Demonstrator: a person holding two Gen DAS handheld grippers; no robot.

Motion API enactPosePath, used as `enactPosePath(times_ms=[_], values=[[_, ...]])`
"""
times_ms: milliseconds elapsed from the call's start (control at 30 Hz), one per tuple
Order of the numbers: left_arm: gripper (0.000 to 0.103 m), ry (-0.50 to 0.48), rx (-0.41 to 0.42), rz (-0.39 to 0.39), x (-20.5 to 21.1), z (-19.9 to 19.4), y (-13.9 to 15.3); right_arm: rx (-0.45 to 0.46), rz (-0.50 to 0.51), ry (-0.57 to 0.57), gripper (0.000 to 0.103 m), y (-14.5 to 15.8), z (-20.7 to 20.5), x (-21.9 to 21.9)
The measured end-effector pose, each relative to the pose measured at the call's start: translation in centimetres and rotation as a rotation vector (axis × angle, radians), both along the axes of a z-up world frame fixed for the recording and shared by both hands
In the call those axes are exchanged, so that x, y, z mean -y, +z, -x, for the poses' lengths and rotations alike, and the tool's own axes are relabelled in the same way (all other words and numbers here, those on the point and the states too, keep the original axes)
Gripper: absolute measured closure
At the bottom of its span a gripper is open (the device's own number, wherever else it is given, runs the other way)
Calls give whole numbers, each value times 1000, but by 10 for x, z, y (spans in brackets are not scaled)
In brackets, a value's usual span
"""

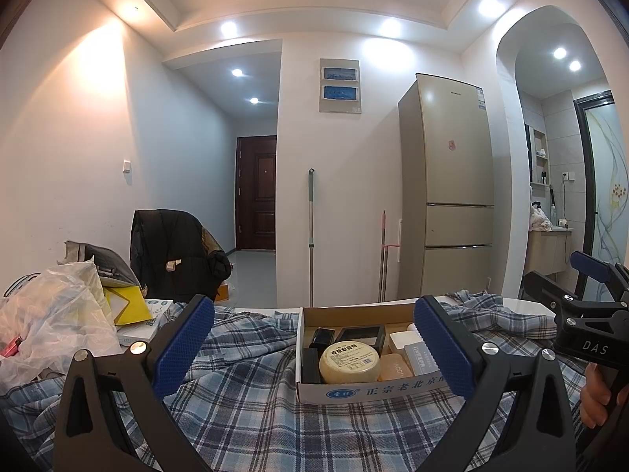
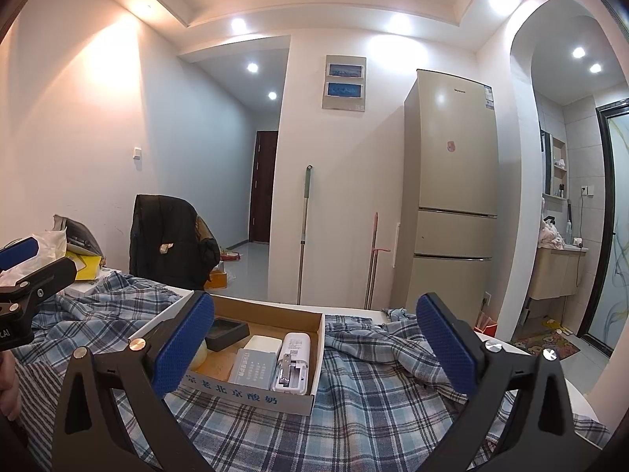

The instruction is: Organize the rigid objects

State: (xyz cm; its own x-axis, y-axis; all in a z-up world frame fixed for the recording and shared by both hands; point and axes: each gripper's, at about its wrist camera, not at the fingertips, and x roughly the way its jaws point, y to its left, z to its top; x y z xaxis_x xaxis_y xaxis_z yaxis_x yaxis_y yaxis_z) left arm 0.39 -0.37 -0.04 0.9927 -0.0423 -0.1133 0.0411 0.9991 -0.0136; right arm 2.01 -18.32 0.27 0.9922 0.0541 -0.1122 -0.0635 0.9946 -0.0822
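Note:
A shallow cardboard box [image 1: 355,390] with blue Chinese print sits on the plaid cloth; it also shows in the right wrist view [image 2: 251,396]. It holds a round yellow tin [image 1: 349,362], black boxes [image 1: 361,337], an orange soap bar [image 1: 395,367], a grey card box [image 2: 253,369] and a white charger [image 2: 293,360]. My left gripper [image 1: 314,348] is open and empty, just in front of the box. My right gripper [image 2: 316,348] is open and empty, with the box by its left finger [image 2: 182,348].
A plaid cloth [image 1: 243,405] covers the table. Plastic bags [image 1: 51,322], yellow packaging and white boxes pile at the left. A chair with a dark jacket [image 1: 173,255] stands behind. A fridge [image 1: 448,188] and mop handles stand by the wall.

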Motion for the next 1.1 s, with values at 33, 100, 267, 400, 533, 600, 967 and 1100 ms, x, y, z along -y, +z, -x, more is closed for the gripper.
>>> enactPosePath(times_ms=[33, 100, 267, 400, 533, 600, 967, 1100], values=[[0, 0, 0, 0, 0, 0, 0, 0, 0, 0, 1, 0, 0, 0], [0, 0, 0, 0, 0, 0, 0, 0, 0, 0, 1, 0, 0, 0], [0, 0, 0, -1, 0, 0, 0, 1, 1, 0, 1, 0, 0, 0], [0, 0, 0, 0, 0, 0, 0, 2, 1, 0, 1, 0, 0, 0], [0, 0, -4, -1, 0, 0, 0, 1, 1, 0, 1, 0, 0, 0], [0, -1, -4, -1, -1, 0, 0, 1, 1, 0, 1, -1, 0, 0], [0, -1, -6, -2, -1, 0, 0, 2, 2, 0, 1, -1, 0, 0], [0, -1, -12, 1, -4, -1, -1, 3, 1, -3, 1, -1, 0, 0]])
